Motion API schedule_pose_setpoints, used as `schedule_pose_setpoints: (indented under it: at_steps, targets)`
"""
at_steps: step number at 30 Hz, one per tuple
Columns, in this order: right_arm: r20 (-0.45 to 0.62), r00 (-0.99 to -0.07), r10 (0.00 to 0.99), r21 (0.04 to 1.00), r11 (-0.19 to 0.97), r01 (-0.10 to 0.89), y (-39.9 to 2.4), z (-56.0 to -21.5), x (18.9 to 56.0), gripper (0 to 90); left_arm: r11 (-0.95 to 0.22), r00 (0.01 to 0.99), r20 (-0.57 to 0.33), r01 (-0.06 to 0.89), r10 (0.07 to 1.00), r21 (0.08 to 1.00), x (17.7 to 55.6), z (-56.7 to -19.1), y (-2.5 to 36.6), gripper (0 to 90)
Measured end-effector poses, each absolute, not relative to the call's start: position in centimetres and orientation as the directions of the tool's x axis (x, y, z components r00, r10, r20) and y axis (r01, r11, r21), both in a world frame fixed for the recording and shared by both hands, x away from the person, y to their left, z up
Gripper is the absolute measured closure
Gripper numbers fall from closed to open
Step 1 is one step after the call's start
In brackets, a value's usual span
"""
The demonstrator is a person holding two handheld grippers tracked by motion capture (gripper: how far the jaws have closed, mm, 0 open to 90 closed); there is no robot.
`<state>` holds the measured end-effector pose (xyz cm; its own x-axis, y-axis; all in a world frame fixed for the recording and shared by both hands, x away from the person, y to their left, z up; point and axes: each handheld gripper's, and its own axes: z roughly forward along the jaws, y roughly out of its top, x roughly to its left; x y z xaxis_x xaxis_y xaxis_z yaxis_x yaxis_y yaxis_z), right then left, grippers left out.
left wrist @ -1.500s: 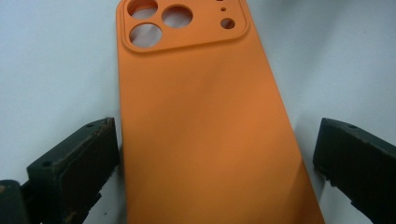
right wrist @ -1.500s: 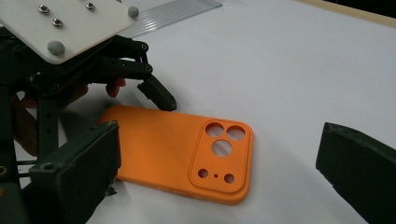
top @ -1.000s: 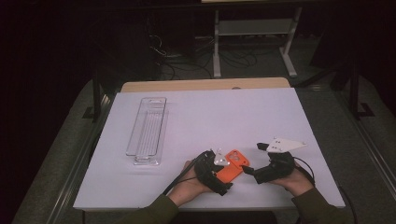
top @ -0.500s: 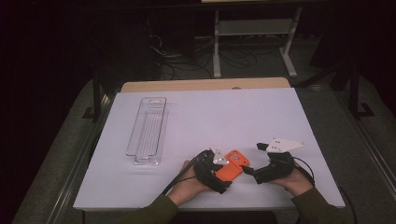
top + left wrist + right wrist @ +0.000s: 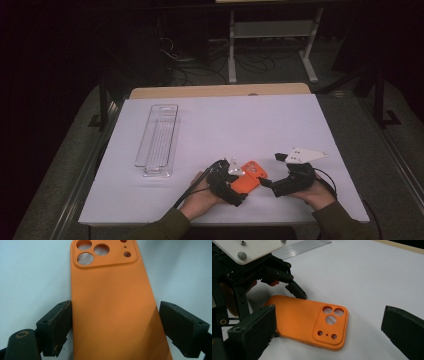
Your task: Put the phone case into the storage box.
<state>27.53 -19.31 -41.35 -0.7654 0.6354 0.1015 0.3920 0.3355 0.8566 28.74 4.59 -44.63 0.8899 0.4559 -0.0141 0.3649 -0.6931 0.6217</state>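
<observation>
Orange phone case (image 5: 115, 305) lies between closing left gripper (image 5: 115, 327) pads, left pad touching.

A dim lab or workshop recording bay. A white-covered work table (image 5: 220, 125) stands among tangled black floor cables (image 5: 200, 65). A grey metal equipment stand (image 5: 272, 35) sits behind it.
</observation>
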Motion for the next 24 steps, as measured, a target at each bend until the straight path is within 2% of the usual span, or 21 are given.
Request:
schedule_pose_setpoints:
  at_steps: [24]
  targets:
    - [0.094, -0.768, 0.633, 0.857, 0.341, 0.386, -19.5, -41.3, 27.6, 0.0, -0.649, 0.883, -0.033, 0.369, 0.469, 0.665, 29.3, -43.5, 5.5, 16.4]
